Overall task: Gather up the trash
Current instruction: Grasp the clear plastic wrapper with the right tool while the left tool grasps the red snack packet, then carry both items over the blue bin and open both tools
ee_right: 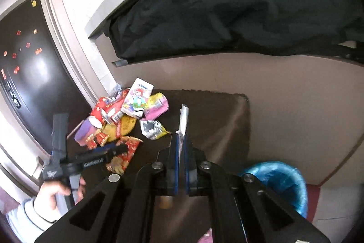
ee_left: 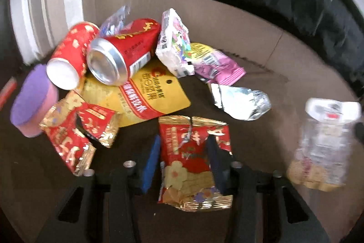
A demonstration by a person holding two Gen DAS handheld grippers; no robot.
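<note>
A pile of trash lies on a dark brown table (ee_left: 284,92): two red cans (ee_left: 122,51), a yellow pouch (ee_left: 157,95), a white carton (ee_left: 175,42), a pink wrapper (ee_left: 218,65), a silver wrapper (ee_left: 241,101) and red-gold snack packets (ee_left: 75,138). My left gripper (ee_left: 184,152) is open, its fingers either side of one red-gold packet (ee_left: 193,163). My right gripper (ee_right: 181,140) is shut on a clear plastic wrapper (ee_right: 183,124), seen blurred in the left wrist view (ee_left: 325,142), and holds it above the table.
A bin with a blue liner (ee_right: 282,183) stands on the floor right of the table. A purple round tub (ee_left: 31,104) sits at the pile's left. A black bag (ee_right: 227,15) lies on the bench behind. A dark panel (ee_right: 29,74) stands at the left.
</note>
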